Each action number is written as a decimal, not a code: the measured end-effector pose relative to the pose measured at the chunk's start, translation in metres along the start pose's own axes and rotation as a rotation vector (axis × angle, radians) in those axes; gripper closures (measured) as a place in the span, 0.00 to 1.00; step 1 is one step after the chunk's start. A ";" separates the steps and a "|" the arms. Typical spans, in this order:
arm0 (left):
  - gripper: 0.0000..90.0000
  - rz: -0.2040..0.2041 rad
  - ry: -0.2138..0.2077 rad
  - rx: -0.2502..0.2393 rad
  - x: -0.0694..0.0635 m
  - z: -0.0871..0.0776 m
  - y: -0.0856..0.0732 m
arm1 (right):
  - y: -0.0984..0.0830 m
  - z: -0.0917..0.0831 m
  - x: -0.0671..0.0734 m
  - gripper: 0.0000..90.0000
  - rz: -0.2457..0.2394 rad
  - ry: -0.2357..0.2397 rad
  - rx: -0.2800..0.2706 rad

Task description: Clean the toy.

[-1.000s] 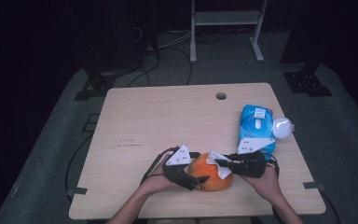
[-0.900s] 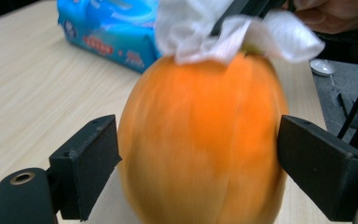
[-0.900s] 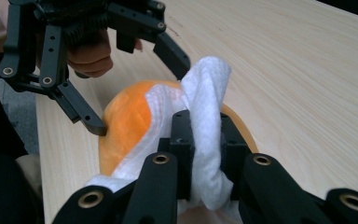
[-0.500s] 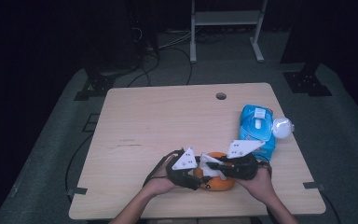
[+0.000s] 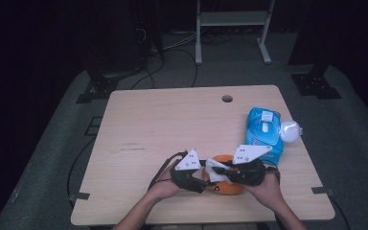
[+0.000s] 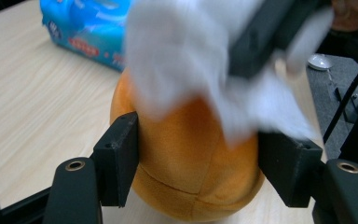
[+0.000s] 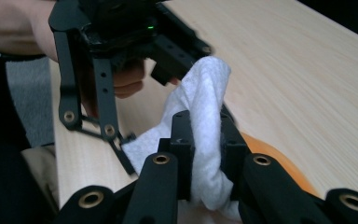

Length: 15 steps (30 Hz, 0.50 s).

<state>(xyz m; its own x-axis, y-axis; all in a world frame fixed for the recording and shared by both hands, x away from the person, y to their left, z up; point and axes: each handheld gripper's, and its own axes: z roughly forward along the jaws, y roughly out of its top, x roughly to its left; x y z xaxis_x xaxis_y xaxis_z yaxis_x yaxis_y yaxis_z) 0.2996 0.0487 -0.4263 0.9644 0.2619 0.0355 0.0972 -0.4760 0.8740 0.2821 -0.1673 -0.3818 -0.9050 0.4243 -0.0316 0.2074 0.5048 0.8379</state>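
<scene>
An orange plush ball (image 5: 226, 188) rests near the table's front edge. My left gripper (image 5: 202, 184) holds it from the left. Its jaws have just been closing, and in the left gripper view the pads (image 6: 121, 158) press the ball (image 6: 186, 154) on both sides. My right gripper (image 5: 224, 173) comes in from the right, shut on a crumpled white wipe (image 5: 215, 166). The wipe (image 6: 177, 60) lies over the top of the ball. In the right gripper view the wipe (image 7: 205, 88) is pinched between the pads of my right gripper (image 7: 205, 135), and the ball's orange side (image 7: 279, 163) shows below.
A blue pack of wet wipes (image 5: 264, 134) lies at the right of the wooden table (image 5: 172, 124), with a white round object (image 5: 290, 130) beside it. A cable hole (image 5: 227, 98) is at the far edge. Metal stand legs and cables sit on the floor beyond.
The left gripper's jaws have closed in onto the orange ball. The right gripper has shifted left and slightly up, bringing the wipe over the ball's top.
</scene>
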 end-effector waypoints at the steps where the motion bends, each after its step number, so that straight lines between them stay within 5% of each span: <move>1: 0.38 0.024 0.005 0.011 -0.003 0.000 0.001 | 0.004 0.006 0.009 0.88 -0.038 -0.013 0.027; 2: 0.38 0.050 0.014 0.022 -0.006 0.001 0.002 | 0.005 0.008 0.011 0.89 -0.057 -0.028 0.036; 5: 0.38 0.040 0.011 0.015 -0.005 0.000 0.000 | 0.005 0.007 0.008 0.89 -0.048 -0.036 0.043; 15: 0.37 0.016 0.001 0.016 0.003 0.000 -0.009 | -0.023 -0.026 -0.032 0.88 0.085 -0.124 0.034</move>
<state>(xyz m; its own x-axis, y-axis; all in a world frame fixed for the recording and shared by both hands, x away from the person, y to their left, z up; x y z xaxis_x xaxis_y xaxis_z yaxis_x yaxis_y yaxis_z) 0.3013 0.0543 -0.4343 0.9656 0.2551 0.0504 0.0853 -0.4938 0.8654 0.2973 -0.2117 -0.3858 -0.8311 0.5553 -0.0302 0.2958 0.4874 0.8216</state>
